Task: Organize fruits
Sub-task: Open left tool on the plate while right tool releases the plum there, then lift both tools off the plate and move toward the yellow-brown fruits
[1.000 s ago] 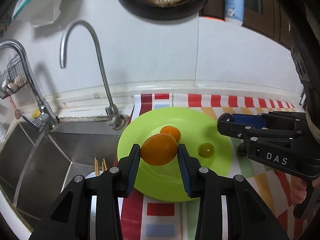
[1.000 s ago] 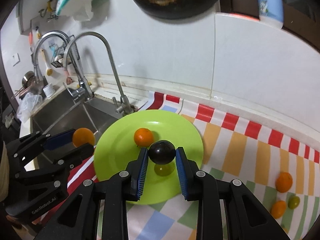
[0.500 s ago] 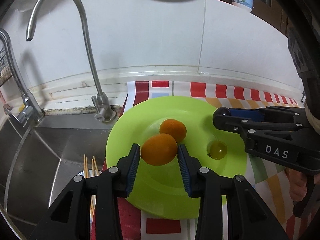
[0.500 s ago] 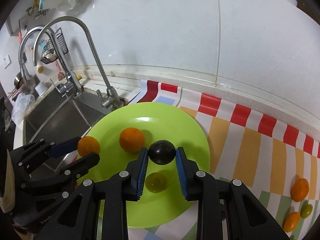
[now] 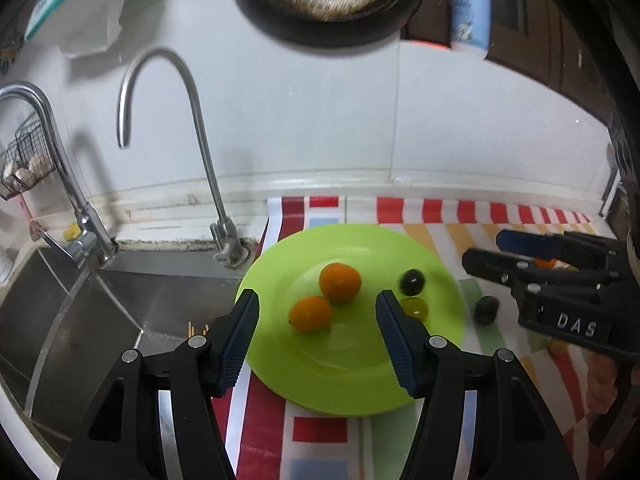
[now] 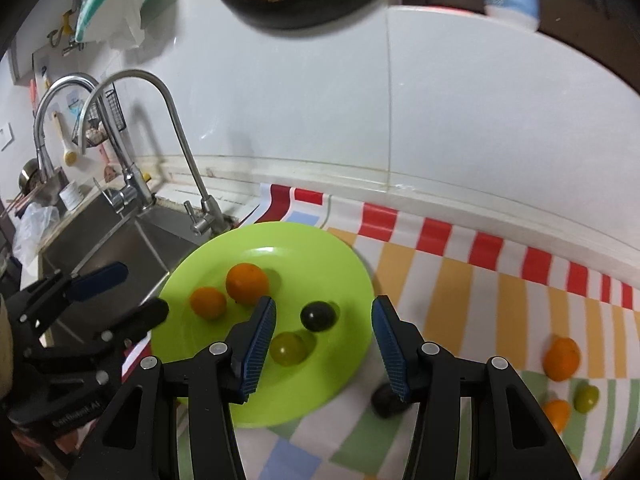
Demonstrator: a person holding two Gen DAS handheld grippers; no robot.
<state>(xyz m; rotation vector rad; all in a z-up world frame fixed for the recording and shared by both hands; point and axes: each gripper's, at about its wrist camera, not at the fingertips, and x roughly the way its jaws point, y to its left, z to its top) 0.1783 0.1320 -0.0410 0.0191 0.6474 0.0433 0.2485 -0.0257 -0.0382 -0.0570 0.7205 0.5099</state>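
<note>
A lime green plate (image 5: 360, 380) (image 6: 328, 248) lies on the striped mat beside the sink. On it lie a large orange fruit (image 5: 340, 282) (image 6: 247, 283), a smaller orange fruit (image 5: 310, 314) (image 6: 207, 302), a dark round fruit (image 5: 412, 282) (image 6: 317, 315) and a green fruit (image 5: 416, 307) (image 6: 287, 348). My left gripper (image 5: 316, 336) (image 6: 120, 292) is open and empty above the plate's front. My right gripper (image 6: 323, 350) (image 5: 484, 246) is open and empty above the plate's right side.
Another dark fruit (image 5: 486, 309) (image 6: 386, 400) lies on the mat just right of the plate. Two orange fruits (image 6: 561, 358) (image 6: 557, 414) and a green one (image 6: 586, 397) lie further right. The steel sink (image 5: 80, 300) and thin tap (image 5: 200, 160) are to the left.
Both grippers have opened. The small orange fruit left my left gripper and the dark fruit left my right gripper; both now lie on the plate. Both grippers pulled back and up.
</note>
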